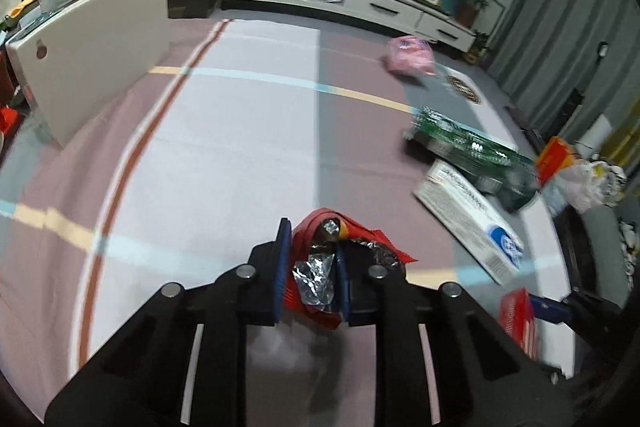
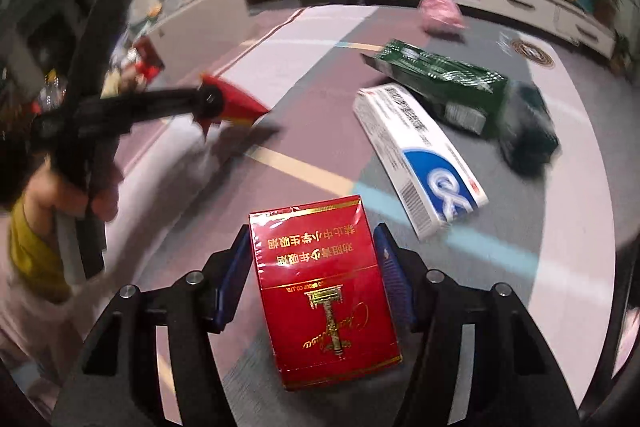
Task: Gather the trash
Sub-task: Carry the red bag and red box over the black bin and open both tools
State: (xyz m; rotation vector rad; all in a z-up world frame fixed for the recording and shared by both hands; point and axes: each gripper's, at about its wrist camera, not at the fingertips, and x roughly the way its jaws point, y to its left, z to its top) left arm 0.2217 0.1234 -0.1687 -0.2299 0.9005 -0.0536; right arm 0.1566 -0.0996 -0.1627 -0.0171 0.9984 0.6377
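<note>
Tongs of the left hand are clamped on a crumpled red wrapper with silver foil lining, held above the striped cloth of the table. To the right on that cloth lie a white and blue carton, a green package just beside it and a pink bag at the far edge. Tongs of the right hand stand spread around a red cigarette pack; whether the blue pads touch it cannot be told.
</note>
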